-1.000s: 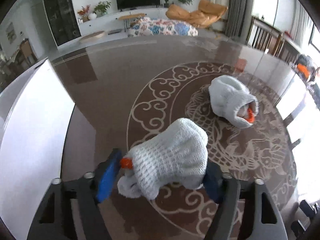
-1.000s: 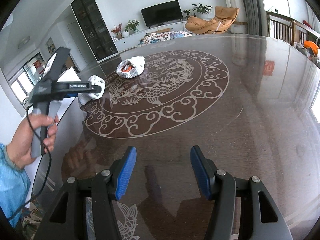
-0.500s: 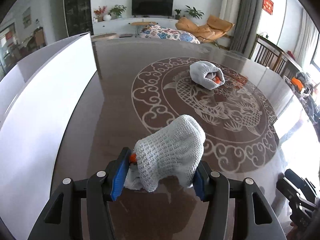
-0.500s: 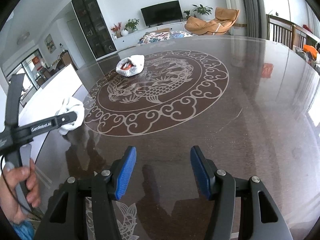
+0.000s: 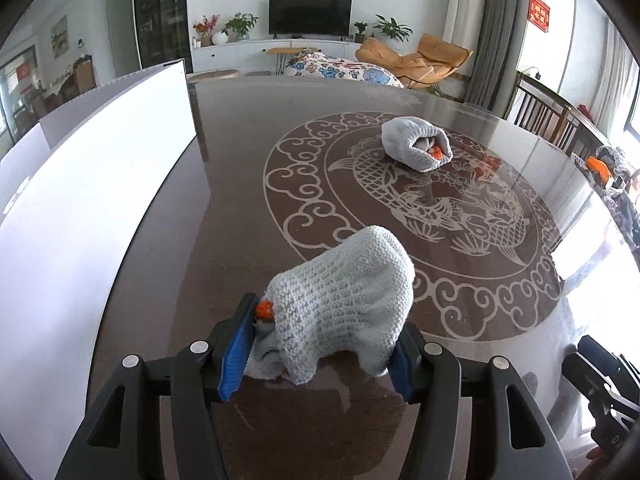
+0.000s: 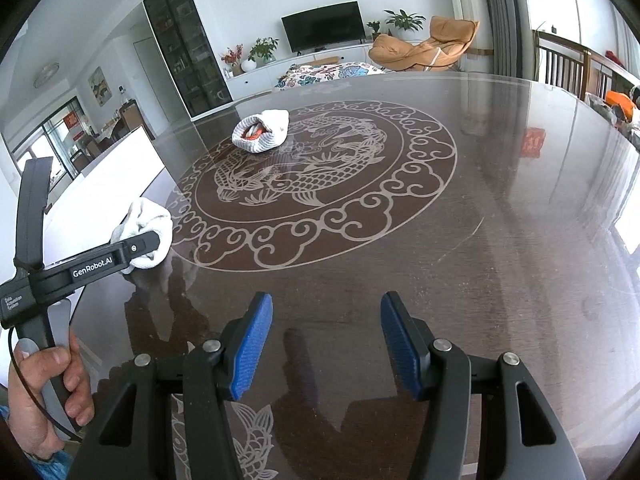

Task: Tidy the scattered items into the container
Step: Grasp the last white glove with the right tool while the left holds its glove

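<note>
A pale blue-white knitted pouch [image 5: 344, 292] with an orange bit at its mouth sits between the blue pads of my left gripper [image 5: 324, 332], which is shut on it just above the dark table. The right wrist view shows the same pouch [image 6: 150, 220] at the left gripper's tip [image 6: 148, 242], beside the white container [image 6: 108, 168]. That container's tall white wall [image 5: 100, 200] fills the left of the left wrist view. A second knitted pouch [image 5: 416, 148] [image 6: 262, 130] with orange inside lies on the table's dragon pattern. My right gripper [image 6: 326, 320] is open over bare table.
The round dark table [image 6: 500, 220] has a glossy top with a pale dragon medallion. A person's hand [image 6: 44, 392] holds the left gripper's handle at the near left. Chairs [image 5: 540, 108] stand beyond the table's right rim. Behind are a TV unit and lounge chair.
My left gripper has carried the knitted pouch back off the medallion toward the near left, beside the white container. The right gripper has not moved.
</note>
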`<state>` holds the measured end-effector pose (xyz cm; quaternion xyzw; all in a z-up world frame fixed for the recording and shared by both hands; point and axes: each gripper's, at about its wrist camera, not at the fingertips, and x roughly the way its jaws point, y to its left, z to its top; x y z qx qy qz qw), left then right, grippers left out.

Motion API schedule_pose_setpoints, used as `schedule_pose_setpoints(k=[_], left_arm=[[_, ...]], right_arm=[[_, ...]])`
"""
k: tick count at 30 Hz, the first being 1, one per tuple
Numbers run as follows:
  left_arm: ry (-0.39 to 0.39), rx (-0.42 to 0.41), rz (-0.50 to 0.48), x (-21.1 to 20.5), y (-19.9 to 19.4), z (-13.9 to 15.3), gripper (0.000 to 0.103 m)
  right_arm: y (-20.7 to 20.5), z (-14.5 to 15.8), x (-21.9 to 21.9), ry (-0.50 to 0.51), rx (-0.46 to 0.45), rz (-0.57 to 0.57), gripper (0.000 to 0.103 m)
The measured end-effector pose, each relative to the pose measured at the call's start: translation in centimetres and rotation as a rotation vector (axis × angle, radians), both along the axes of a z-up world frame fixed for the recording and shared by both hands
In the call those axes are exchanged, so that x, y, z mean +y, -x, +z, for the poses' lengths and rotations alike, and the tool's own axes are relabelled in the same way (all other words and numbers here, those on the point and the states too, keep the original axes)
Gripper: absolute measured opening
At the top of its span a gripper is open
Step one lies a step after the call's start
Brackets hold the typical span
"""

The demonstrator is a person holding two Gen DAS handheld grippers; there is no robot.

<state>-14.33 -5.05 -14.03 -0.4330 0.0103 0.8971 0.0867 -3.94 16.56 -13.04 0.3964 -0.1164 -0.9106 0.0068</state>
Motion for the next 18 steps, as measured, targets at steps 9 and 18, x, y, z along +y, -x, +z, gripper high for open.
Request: schedule_pose_setpoints(k=[9, 18], left_arm=[[-0.018, -0.002, -0.001, -0.3, 0.0, -0.1, 0.058], [-0.003, -0.004, -0.006, -0.1, 0.2, -0.2, 0.059]], right_arm=[[1.5, 0.9, -0.5, -0.061, 0.008, 0.002, 0.058], [16.0, 3.9, -0.7, 0.184, 0.030, 0.063, 0.058]])
